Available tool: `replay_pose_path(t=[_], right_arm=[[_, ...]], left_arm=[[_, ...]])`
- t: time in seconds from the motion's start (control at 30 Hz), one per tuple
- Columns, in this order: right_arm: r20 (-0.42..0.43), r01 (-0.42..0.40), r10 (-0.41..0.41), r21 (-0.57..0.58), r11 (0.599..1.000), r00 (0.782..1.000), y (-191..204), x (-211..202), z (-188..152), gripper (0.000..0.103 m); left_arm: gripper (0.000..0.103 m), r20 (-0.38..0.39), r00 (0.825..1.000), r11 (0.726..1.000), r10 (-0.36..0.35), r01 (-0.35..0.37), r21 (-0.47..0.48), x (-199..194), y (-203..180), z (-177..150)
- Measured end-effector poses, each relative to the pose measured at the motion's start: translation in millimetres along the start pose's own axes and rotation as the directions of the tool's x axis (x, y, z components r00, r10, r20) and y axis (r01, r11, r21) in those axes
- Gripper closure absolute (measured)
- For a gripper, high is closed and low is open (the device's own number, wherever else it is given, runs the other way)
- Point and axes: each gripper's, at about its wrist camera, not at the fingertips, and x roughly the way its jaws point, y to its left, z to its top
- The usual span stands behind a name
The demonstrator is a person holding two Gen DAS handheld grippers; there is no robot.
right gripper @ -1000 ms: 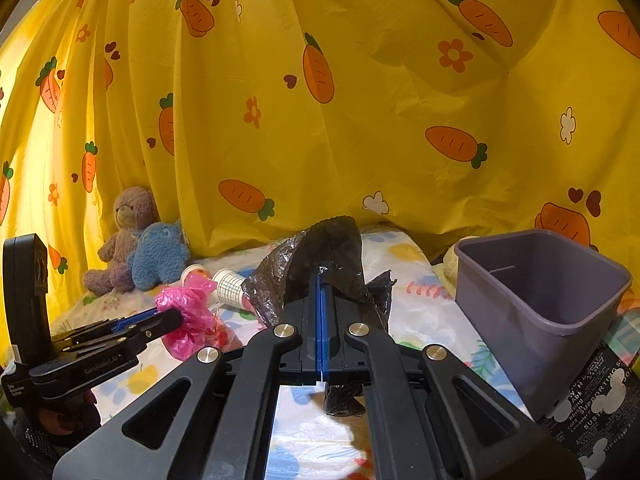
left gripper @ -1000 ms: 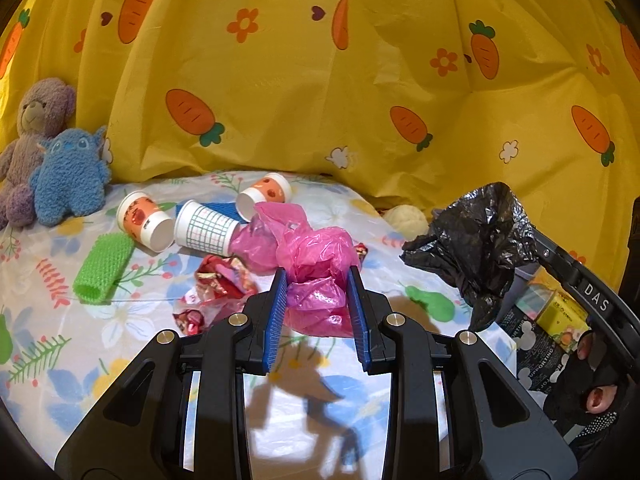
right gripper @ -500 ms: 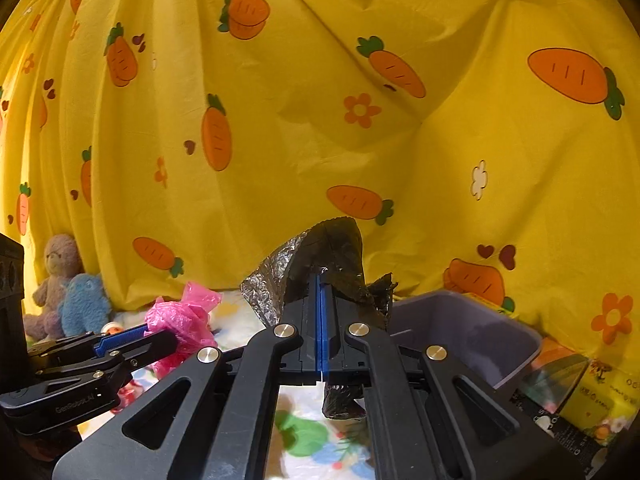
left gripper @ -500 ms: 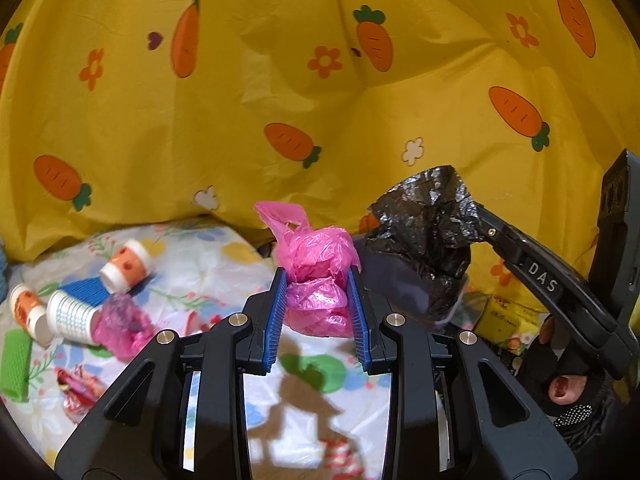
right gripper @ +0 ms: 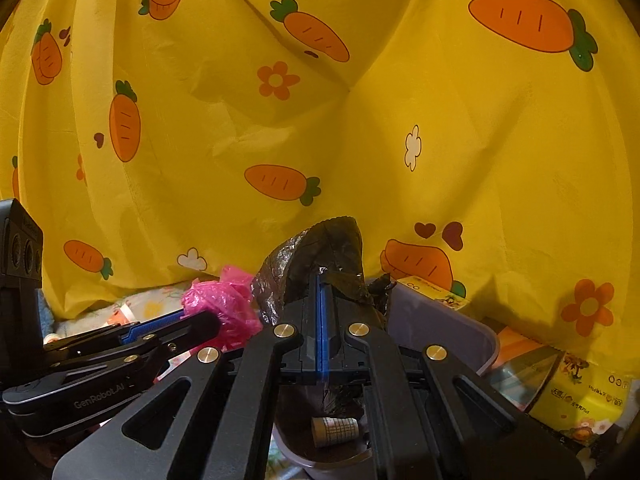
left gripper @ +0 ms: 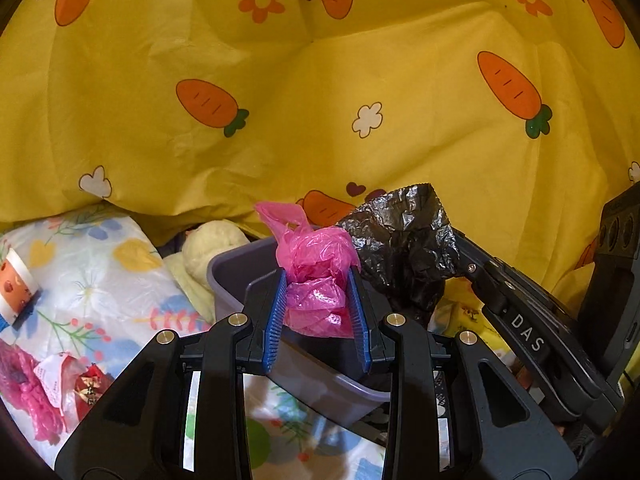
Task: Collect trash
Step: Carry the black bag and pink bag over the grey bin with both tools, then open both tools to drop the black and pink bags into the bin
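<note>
Left claw (left gripper: 318, 312) grasping pink bag (left gripper: 316, 276), poised above purple bin (left gripper: 228, 280); right claw (right gripper: 322, 320) clenched on black bag (right gripper: 316, 252) at two o'clock.

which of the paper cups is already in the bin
The white cup with the grid pattern, lying on its side at the bottom of the grey bin. The orange-printed cup is out on the floral sheet.
</note>
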Motion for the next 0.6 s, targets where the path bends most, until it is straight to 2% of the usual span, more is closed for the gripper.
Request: replay_pose_path(t=[0.3,0.43,0.6], right_arm=[[-0.066,0.041,-0.04,0.017,0.999,0.997,-17,23,-12,0.102],[-0.077,0.049,-0.047,0.022,0.999,0.996,-22,25,-15,0.102],[-0.093,0.053,-0.049,0.034,0.998,0.994,-25,29,-19,0.102]], left_arm=[[0.073,-0.075,0.995,0.997,-0.072,0.07,-0.039,46,3,-8],[0.073,-0.097,0.989,0.991,-0.114,0.106,-0.083,55,7,-11],[0.073,-0.109,0.985,0.986,-0.133,0.121,-0.112,58,10,-13]])
